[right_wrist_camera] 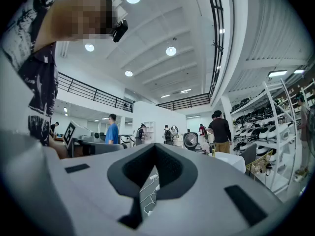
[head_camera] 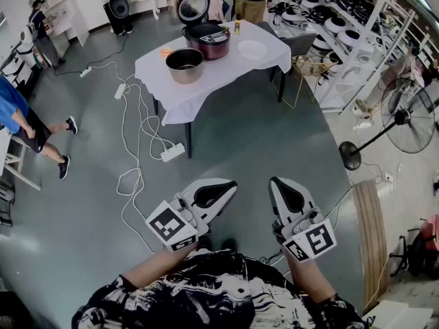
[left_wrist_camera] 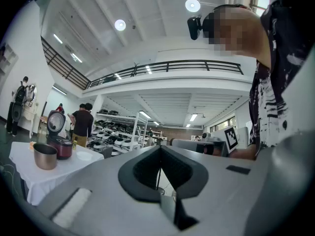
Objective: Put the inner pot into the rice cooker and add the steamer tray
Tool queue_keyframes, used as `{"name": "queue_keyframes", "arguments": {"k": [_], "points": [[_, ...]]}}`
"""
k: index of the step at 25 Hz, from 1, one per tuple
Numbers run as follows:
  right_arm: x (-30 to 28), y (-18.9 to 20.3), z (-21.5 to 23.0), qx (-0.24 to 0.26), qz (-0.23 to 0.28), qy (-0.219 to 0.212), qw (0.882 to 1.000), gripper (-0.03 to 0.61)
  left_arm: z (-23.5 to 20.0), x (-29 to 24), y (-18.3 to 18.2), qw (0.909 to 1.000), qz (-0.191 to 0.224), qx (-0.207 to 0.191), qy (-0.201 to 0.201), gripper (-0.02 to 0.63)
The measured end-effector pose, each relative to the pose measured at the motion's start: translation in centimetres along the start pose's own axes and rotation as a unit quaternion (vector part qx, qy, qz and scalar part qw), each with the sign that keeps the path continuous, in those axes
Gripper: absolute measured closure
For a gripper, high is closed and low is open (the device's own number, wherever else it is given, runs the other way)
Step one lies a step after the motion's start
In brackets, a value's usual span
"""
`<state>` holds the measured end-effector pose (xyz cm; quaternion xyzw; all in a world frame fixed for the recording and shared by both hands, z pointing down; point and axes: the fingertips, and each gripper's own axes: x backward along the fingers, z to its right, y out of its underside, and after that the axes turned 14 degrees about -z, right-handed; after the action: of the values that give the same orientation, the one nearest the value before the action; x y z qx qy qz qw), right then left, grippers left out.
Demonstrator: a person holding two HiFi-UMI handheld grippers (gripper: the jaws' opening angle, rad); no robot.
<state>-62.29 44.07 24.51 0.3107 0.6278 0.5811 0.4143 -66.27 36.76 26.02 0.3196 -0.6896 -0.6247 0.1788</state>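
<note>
Standing upright, seemingly empty inner pot (head_camera: 185,64)

Industrial hall: shelves (head_camera: 357,26) of rice cookers (head_camera: 335,25), mezzanine railing (left_wrist_camera: 167,66) overhead.

Table (head_camera: 175,98): white cloth cover. Inner pot (head_camera: 185,65): brushed metal, dark matt lining; rice cooker (head_camera: 208,43): glossy dark-red shell; steamer tray (head_camera: 252,49): smooth white plastic. Floor (head_camera: 260,136): smooth grey, faint sheen.
</note>
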Motion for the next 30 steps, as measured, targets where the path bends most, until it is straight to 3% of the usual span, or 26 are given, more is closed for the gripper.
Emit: {"name": "queue_keyframes", "arguments": {"k": [17, 20, 21, 22, 23, 24, 30], "points": [[-0.4, -0.1, -0.6, 0.000, 0.003, -0.005, 1.000, 0.591, -0.4, 0.8, 0.3, 1.0000, 0.002, 0.005, -0.003, 0.609], [0.0, -0.9, -0.1, -0.014, 0.036, -0.003, 0.999, 0.590, -0.4, 0.6, 0.3, 1.0000, 0.000, 0.007, -0.001, 0.609], [0.2, -1.6, 0.1, -0.021, 0.058, -0.005, 0.998, 0.565, -0.3, 0.5, 0.2, 1.0000, -0.001, 0.007, 0.000, 0.609], [0.3, -2.3, 0.2, -0.026, 0.078, -0.005, 0.997, 0.191, -0.3, 0.5, 0.1, 1.0000, -0.002, 0.008, 0.001, 0.609], [0.3, -2.8, 0.3, -0.025, 0.090, -0.005, 0.996, 0.051, -0.3, 0.4, 0.0, 1.0000, -0.002, 0.008, 0.002, 0.609], [0.2, -3.0, 0.2, -0.019, 0.093, -0.006, 0.995, 0.025, -0.3, 0.4, -0.1, 1.0000, -0.002, 0.008, 0.002, 0.609], [0.5, -2.5, 1.6, -0.019, 0.077, -0.002, 0.997, 0.025, -0.2, -0.7, -0.1, 0.9999, -0.004, 0.008, 0.006, 0.609]]}}
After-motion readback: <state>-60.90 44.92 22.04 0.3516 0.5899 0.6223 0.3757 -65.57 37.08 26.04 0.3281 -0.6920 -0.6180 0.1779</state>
